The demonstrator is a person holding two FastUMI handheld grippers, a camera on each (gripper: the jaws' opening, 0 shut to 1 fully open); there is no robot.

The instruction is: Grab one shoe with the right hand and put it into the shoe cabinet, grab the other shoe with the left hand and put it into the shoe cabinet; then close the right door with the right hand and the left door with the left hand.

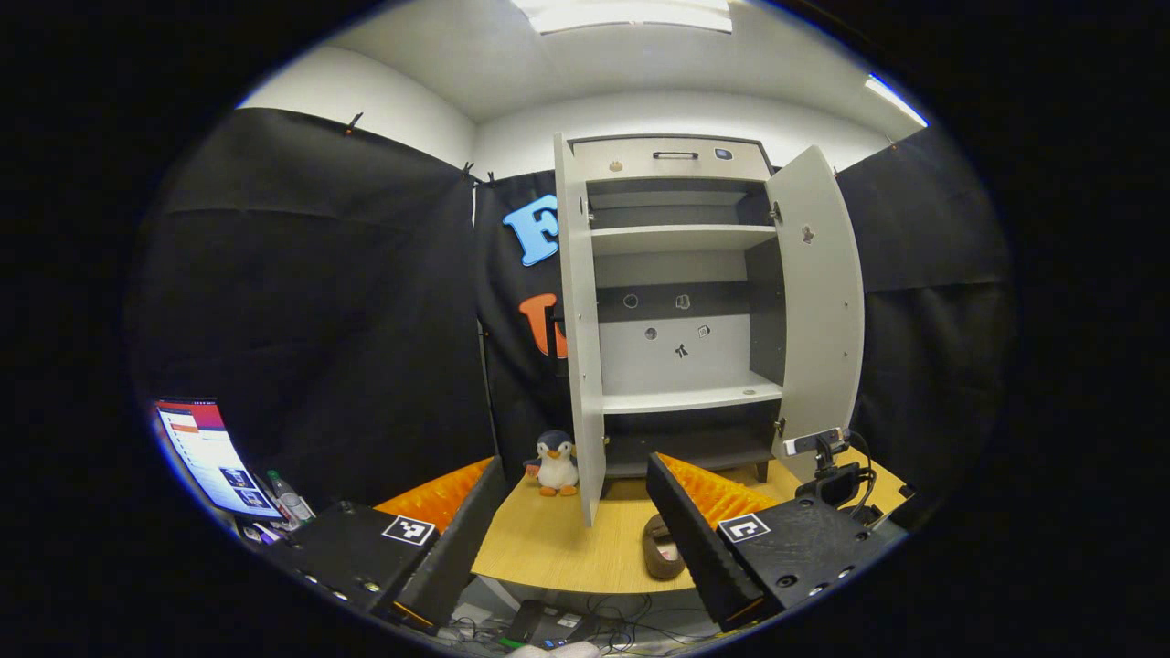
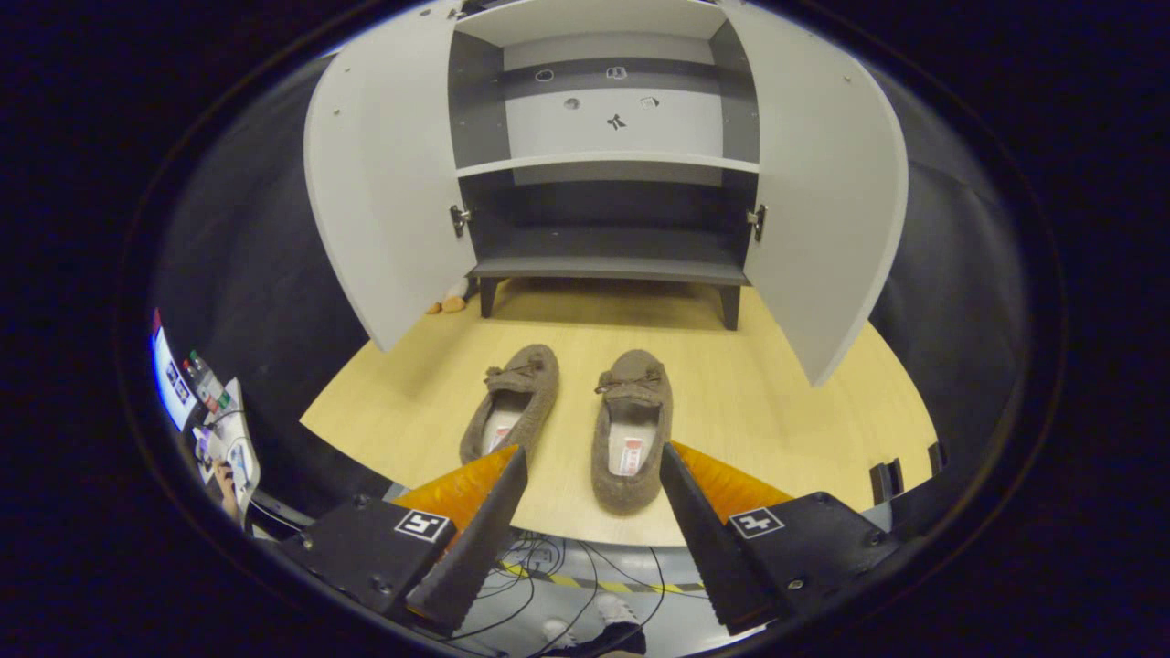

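Left gripper view: left gripper (image 1: pixel 578 480) gapes wide, holding nothing; one shoe (image 1: pixel 660 546) lies at 5 o'clock, beside its right finger. Right gripper view: right gripper (image 2: pixel 592 466) spread wide (empty), the right-hand shoe (image 2: pixel 631 428) at 12 o'clock between its tips, the other shoe (image 2: pixel 510 402) at 11; shoe cabinet (image 2: pixel 608 137) open beyond.

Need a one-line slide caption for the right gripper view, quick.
Open right tongs hover before two brown shoes on the table, facing the open shoe cabinet.
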